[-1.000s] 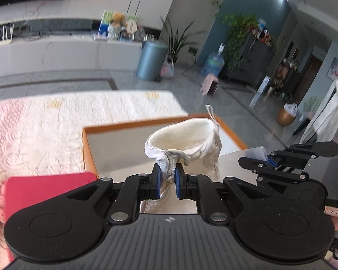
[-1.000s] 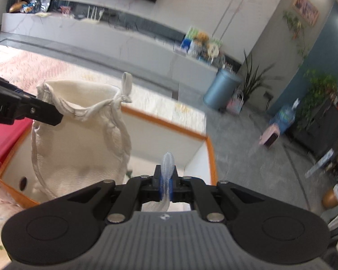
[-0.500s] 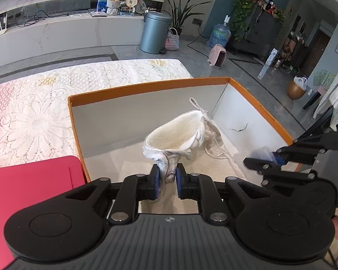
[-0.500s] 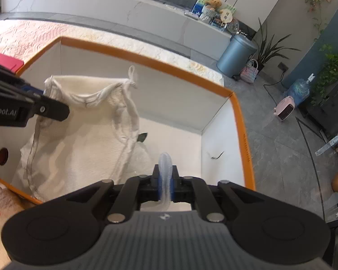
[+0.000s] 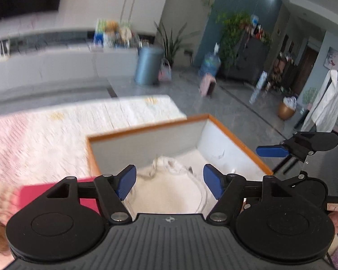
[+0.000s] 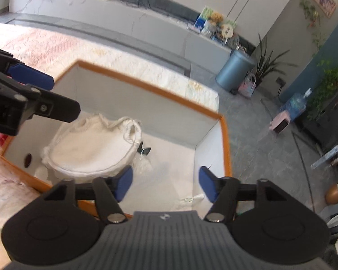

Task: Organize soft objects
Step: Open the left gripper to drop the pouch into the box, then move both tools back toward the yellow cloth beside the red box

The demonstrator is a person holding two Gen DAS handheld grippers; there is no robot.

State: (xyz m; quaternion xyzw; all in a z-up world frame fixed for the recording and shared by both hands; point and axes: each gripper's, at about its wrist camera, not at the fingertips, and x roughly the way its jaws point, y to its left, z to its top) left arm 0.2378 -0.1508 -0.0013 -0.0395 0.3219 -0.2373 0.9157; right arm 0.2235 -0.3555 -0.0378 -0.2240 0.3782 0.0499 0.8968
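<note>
With the pouch (image 6: 94,148) lying in the box (image 6: 151,90), the left gripper (image 5: 170,185) and right gripper (image 6: 164,185) are opening on nothing, so fetching another soft item seems next.

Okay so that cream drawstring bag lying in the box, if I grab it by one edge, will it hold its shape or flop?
Probably flop: the cream drawstring bag lies slumped on the floor of the orange-rimmed box, its mouth crumpled. It looks like soft cloth, so likely light and not slippery. Its loose drawstring may trail or snag.

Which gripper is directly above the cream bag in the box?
The left gripper: the cream bag lies below its opening jaws. The right gripper, also opening, frames bare box floor.
</note>
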